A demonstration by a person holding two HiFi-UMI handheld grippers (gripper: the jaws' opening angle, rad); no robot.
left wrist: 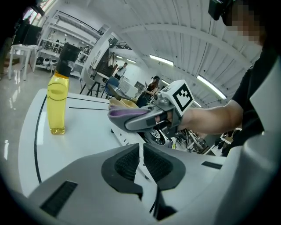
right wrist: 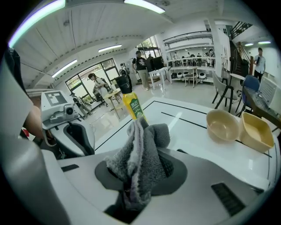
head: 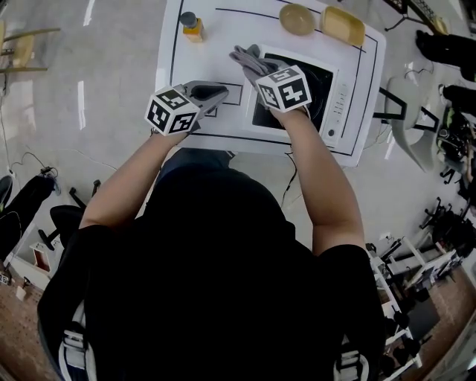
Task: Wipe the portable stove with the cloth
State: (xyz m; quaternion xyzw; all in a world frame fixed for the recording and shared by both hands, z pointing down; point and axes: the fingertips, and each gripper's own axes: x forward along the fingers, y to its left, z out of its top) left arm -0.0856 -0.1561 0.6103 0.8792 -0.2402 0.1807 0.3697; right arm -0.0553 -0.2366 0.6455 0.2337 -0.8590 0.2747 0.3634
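light: bright, ceiling strips (right wrist: 109,47) | glare: floor (head: 82,104) | edges: fisheye bend, dark vignette | focus: sharp

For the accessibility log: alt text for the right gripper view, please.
The right tongs are shut on a bunched grey cloth above a white table; a yellow bottle, a tan bowl and a tan dish stand beyond.

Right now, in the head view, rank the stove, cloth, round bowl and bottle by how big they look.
1. portable stove, largest
2. round bowl and cloth: too alike to rank
3. bottle, smallest
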